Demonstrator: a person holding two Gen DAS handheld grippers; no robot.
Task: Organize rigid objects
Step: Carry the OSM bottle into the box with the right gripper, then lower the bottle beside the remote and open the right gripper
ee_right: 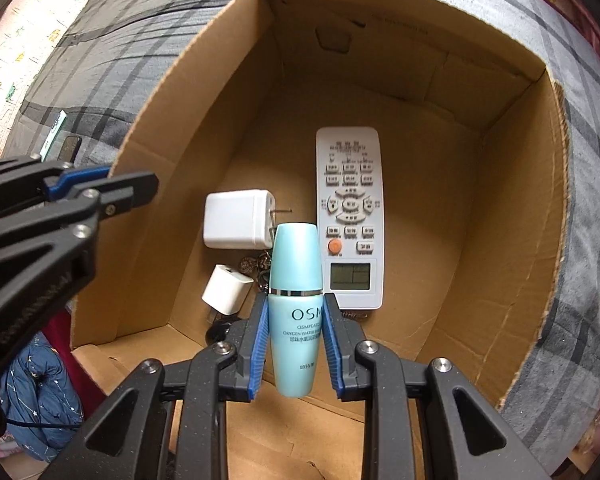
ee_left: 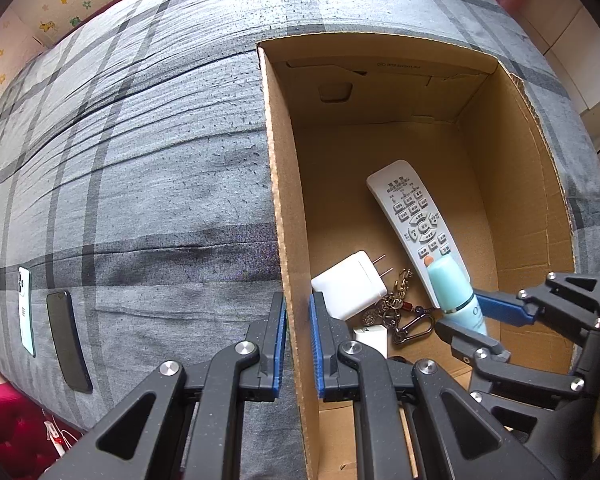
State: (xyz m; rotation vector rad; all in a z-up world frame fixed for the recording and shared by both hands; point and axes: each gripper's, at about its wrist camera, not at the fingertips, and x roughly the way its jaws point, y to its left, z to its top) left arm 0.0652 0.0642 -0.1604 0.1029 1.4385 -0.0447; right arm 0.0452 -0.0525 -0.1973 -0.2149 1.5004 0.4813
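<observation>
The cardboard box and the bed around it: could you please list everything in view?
cardboard box: one, brown, open, on the bed
remote control: one, white, box floor
chargers: two, white, larger, smaller, left of the remote
keychain: one, metal, by the chargers
bottle: one, turquoise, in the right claw
phones: two, black and white-green, on the bedcover
bedcover: grey plaid
left claw: pinching the box wall
right claw: over the box

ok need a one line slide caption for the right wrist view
Right hand-held gripper holds a teal bottle over a cardboard box containing a remote, two chargers and keys.
</observation>
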